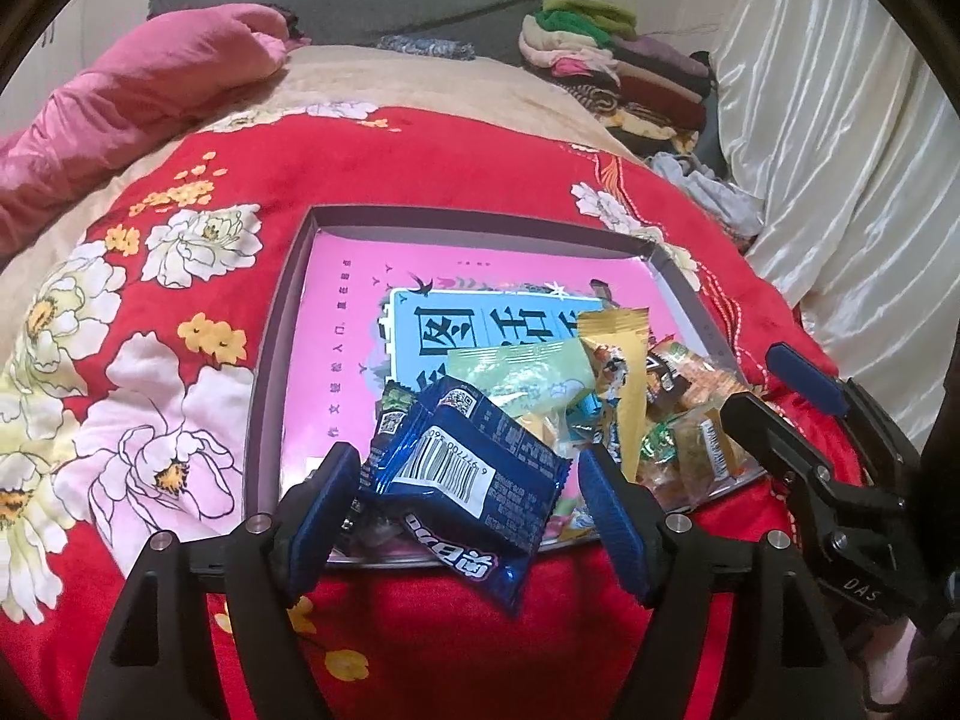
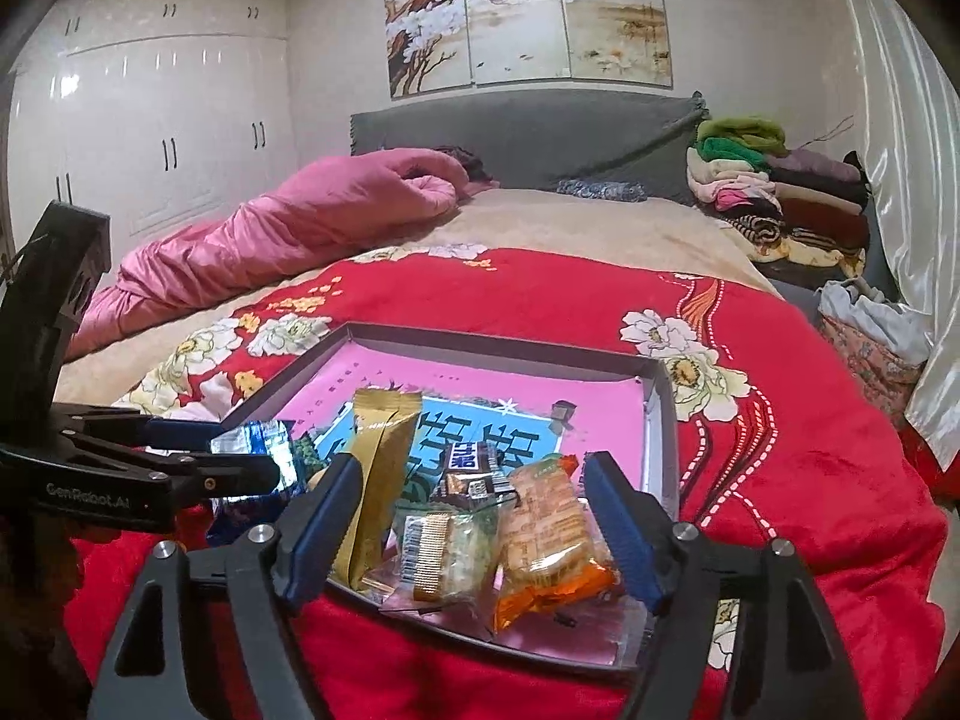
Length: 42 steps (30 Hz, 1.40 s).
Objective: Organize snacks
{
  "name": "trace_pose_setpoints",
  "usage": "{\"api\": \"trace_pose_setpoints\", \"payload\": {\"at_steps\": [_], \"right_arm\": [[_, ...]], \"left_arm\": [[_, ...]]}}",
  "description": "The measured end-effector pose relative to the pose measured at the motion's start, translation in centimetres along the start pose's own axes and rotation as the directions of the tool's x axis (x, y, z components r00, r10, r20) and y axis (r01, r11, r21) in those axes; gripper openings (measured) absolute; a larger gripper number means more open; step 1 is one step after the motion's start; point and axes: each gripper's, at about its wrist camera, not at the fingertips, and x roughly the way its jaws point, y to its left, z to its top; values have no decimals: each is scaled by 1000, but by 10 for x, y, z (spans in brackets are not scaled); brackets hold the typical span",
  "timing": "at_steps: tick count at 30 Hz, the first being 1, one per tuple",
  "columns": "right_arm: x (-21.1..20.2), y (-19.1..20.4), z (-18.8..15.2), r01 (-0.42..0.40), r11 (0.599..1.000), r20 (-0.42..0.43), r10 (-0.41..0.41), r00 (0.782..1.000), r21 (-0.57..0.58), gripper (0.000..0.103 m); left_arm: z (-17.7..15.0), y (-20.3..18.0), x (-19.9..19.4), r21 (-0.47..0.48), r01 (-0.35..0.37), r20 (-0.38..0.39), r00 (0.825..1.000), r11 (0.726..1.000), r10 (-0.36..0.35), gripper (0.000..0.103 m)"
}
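A shallow grey-rimmed box (image 1: 468, 219) with a pink printed bottom lies on the red flowered quilt (image 1: 420, 168). Snack packets are piled at its near end. A dark blue barcoded packet (image 1: 474, 474) lies tilted over the near rim, between the fingers of my open left gripper (image 1: 468, 459); a small gap shows at its right edge. My right gripper (image 2: 471, 462) stands open around a gold packet (image 2: 375, 480), a clear-wrapped bar (image 2: 444, 552) and an orange cracker packet (image 2: 546, 534), which rest in the box (image 2: 510, 342). A small dark chocolate bar (image 2: 471, 462) lies behind them.
The two grippers are side by side at the box's near rim, the right gripper (image 1: 774, 384) just right of the pile. A pink duvet (image 2: 288, 228) lies at the back left of the bed, folded clothes (image 2: 780, 204) at the back right, and a curtain (image 1: 840, 150) on the right.
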Motion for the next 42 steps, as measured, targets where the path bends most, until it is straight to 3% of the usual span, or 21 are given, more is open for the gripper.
{"api": "trace_pose_setpoints", "payload": {"at_steps": [12,22,26,36,42], "right_arm": [[-19,-14,3,-8,997,49,4,999,81,88],[-42,1,-2,-14,998,52,11,999,62,95],[-51,11,-5,-26,997,34,24,999,73,100],[-73,31,-31,94,984,-122,-76,990,149,102],[-87,45,-36,139,981,-140,-120,983,135,102]], "left_arm": [[-1,-1,-19,-11,20,36,999,1000,-20,77],[-9,4,-27,-17,-5,42,999,1000,6,77],[-22,0,-38,3,-8,35,999,1000,8,78],[-63,-5,-63,-19,-46,0,999,999,46,82],[-77,-9,-71,-8,-52,-23,998,999,52,82]]}}
